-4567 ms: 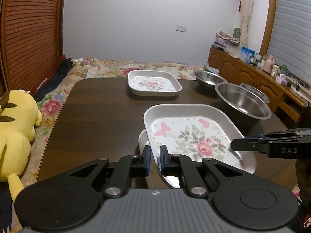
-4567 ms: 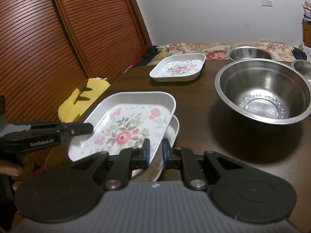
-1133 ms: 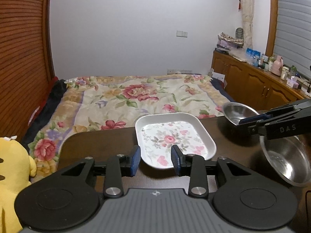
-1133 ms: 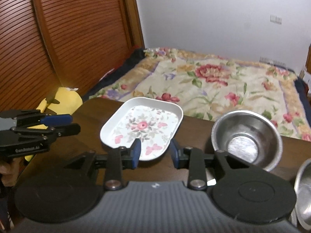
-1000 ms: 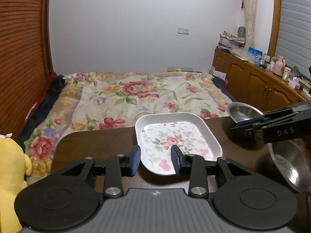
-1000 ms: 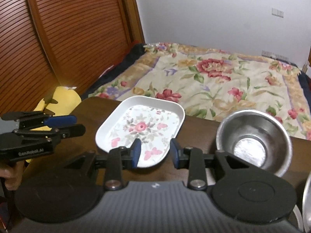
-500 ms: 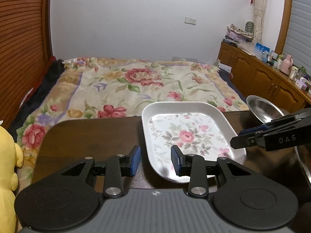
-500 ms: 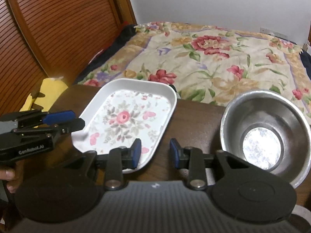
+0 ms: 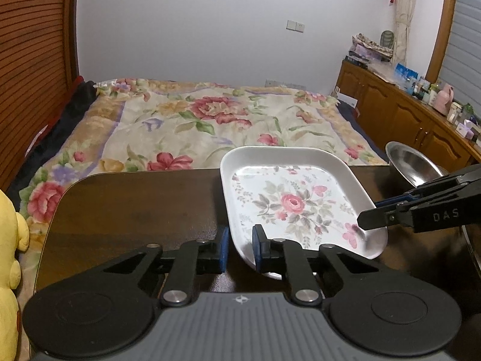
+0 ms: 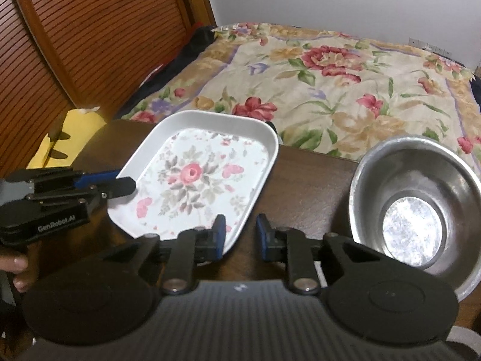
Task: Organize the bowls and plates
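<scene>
A white rectangular plate with a rose print lies at the far edge of the dark wooden table. My left gripper is shut on the plate's near-left rim, and in the right wrist view the left gripper shows at that corner. My right gripper is open, its fingers half drawn in, with the plate's near-right rim between them. In the left wrist view the right gripper reaches over the plate's right corner. A steel bowl stands to the right of the plate.
Past the table's far edge lies a bed with a floral cover. A yellow plush toy sits left of the table. Wooden cabinets with small items line the right wall. A hand holds the left gripper.
Both grippers moved forward onto the far plate. The left gripper's fingers closed on its rim and the right gripper's fingers narrowed around the opposite rim.
</scene>
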{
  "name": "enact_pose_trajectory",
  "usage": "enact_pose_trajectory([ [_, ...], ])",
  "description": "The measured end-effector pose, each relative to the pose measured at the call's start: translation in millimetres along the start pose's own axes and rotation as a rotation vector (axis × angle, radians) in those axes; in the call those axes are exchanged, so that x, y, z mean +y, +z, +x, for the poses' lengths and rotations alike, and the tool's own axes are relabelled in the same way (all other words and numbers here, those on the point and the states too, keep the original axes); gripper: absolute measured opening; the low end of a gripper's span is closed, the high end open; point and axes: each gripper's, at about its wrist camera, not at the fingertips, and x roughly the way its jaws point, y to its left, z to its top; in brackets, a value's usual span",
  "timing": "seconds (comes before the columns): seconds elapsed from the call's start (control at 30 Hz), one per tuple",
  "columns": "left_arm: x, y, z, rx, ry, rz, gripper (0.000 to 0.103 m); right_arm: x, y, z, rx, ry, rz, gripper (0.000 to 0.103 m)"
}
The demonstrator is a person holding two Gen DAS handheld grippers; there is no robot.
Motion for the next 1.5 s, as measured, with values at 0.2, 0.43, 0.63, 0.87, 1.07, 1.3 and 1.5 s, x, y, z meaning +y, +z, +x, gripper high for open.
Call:
enact_pose_trajectory([
  [0.2, 3, -2, 4, 0.014, -0.005, -0.010, 0.015, 0, -1, 1, 0.005, 0.011, -0.011, 0.018],
  [0.43, 2, -2, 4, 0.025, 0.000, -0.015, 0.013, 2, -1, 1, 0.010, 0.020, -0.014, 0.014],
  [0.63, 2, -4, -15, 0.030, -0.010, -0.027, 0.013, 6, -5, -11, 0.006, 0.038, -0.003, 0.014],
  [0.87, -7, -9, -60, -0.006, -0.023, -0.039, 0.013, 18, -15, -45, -0.020, 0.055, 0.001, 0.014],
  [1.07, -23, -14, -98, -0.040, -0.026, -0.034, 0.013, 27, -28, -77, -0.053, 0.058, -0.013, 0.014],
  [1.3, -37, -17, -130, -0.060, -0.020, -0.029, 0.014, 33, -38, -100, -0.070, 0.060, -0.022, 0.014],
  [1.5, -42, -20, -147, -0.069, -0.021, -0.037, 0.014, 36, -43, -116, -0.092, 0.072, -0.029, 0.014],
])
